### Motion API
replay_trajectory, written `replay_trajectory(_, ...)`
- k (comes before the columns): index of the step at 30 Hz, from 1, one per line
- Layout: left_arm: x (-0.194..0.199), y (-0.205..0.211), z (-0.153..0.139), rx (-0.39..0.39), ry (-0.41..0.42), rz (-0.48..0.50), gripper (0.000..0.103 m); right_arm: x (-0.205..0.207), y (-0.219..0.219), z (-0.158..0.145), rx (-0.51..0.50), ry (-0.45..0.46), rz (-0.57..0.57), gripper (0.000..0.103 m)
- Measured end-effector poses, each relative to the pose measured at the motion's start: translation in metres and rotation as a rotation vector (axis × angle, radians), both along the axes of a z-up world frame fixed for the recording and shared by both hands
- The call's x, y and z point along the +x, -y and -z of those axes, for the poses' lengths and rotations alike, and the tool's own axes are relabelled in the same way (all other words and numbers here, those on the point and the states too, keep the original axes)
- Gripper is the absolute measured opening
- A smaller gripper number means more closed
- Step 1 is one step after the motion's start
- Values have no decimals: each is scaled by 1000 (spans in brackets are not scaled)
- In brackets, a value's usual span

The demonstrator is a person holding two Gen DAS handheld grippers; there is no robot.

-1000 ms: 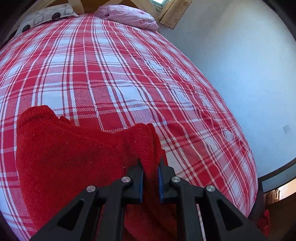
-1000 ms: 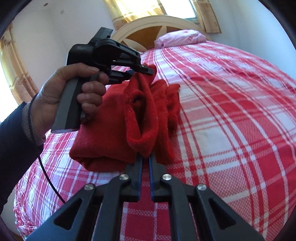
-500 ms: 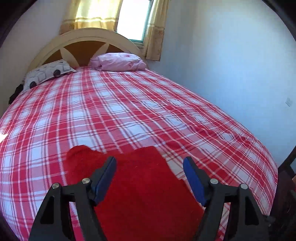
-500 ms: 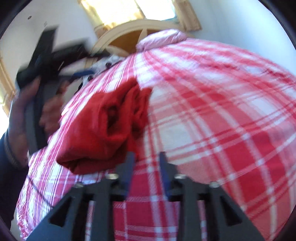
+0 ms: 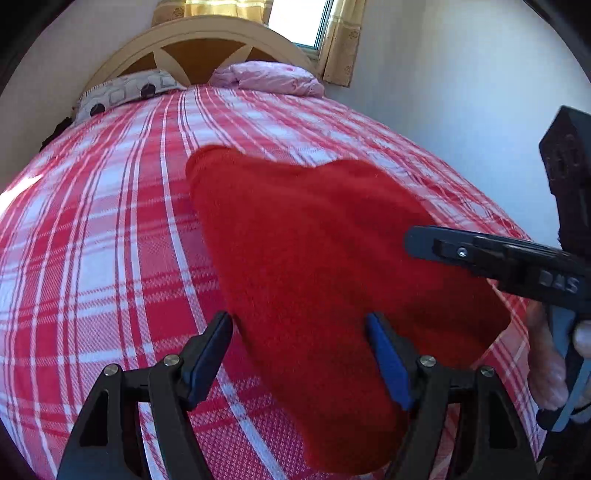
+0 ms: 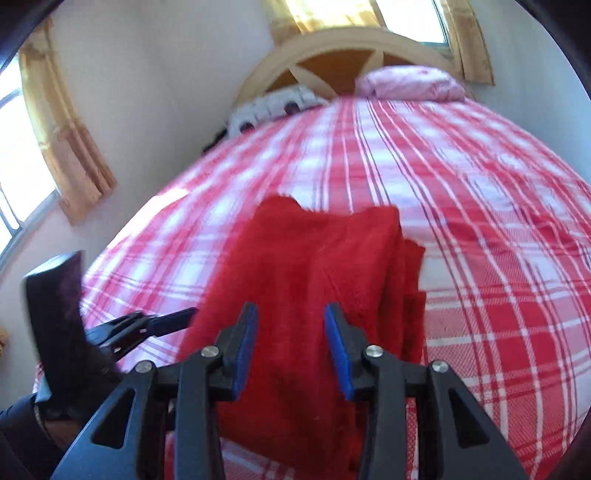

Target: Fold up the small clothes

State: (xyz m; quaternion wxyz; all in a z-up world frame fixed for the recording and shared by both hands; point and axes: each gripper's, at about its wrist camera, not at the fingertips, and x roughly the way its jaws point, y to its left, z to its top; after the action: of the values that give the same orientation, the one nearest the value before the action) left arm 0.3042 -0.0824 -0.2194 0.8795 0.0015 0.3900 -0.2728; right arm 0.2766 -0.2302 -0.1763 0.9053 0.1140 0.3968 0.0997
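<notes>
Red knit garment [image 5: 314, 258] lies folded on plaid bedspread [image 5: 92, 258], roughly mid-bed, layered edges stacked along its right side in right wrist view [image 6: 410, 288].

L gripper [image 5: 299, 350]: released, jaws wide, blue pads [image 5: 388, 362] well apart. Near end of garment sits between and below the fingers; no pad pressing on cloth. Left finger over bare plaid just beside garment's left edge, right finger over the red knit.

R gripper [image 6: 290, 343]: released too, jaws partway apart, narrower gap than L. Red knit fills the gap between blue pads [image 6: 338, 350] and runs away from tips toward headboard. Pads not pinching fabric as far as visible; whether tips brush the cloth can't tell.

From L wrist view, R gripper [image 5: 417, 242] comes in from right, finger over garment's right part, a hand [image 5: 554, 362] on its grip at frame edge. From R wrist view, L gripper [image 6: 177, 319] sits at garment's left edge, low left, blurred, w/ dark sleeve [image 6: 18, 435] below.

Far end of bed: pink pillow [image 5: 269, 77], spotted pillow [image 5: 125, 94], arched headboard [image 5: 199, 40], curtained window [image 5: 295, 18]. All well apart from garment.
</notes>
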Motion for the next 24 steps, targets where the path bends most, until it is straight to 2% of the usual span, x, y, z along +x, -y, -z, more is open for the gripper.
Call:
replay_trajectory(2, 1, -6, 6, -31, -29, -7, 83, 2, 10, 14, -3, -32, 31, 33)
replay_trajectory(4, 7, -8, 9, -50, -61, -4, 85, -3, 20, 18, -5, -26, 50, 28)
replay_trajectory(6, 10, -9, 12, -64, -81, -6, 88, -3, 26, 19, 14, -35, 49, 27)
replay_trajectory(9, 8, -8, 10, -56, -67, -14, 88, 0, 29, 17, 14, -50, 46, 27)
replay_trajectory(12, 4, -6, 9, -32, -44, -32, 91, 2, 15, 0, -62, -19, 42, 31)
replay_trajectory(14, 4, -5, 11, -30, -47, -39, 92, 13, 10, -12, -98, 19, 60, 48)
replay_trajectory(19, 5, -10, 14, -46, -61, -43, 94, 43, -11, -19, -161, 25, 21, 49)
replay_trajectory(21, 4, -10, 14, -45, -57, -44, 94, 56, -13, -8, -204, -10, 28, 47)
replay_trajectory(24, 5, -10, 16, -49, -60, -42, 95, 63, 1, 14, -202, -74, 67, 47)
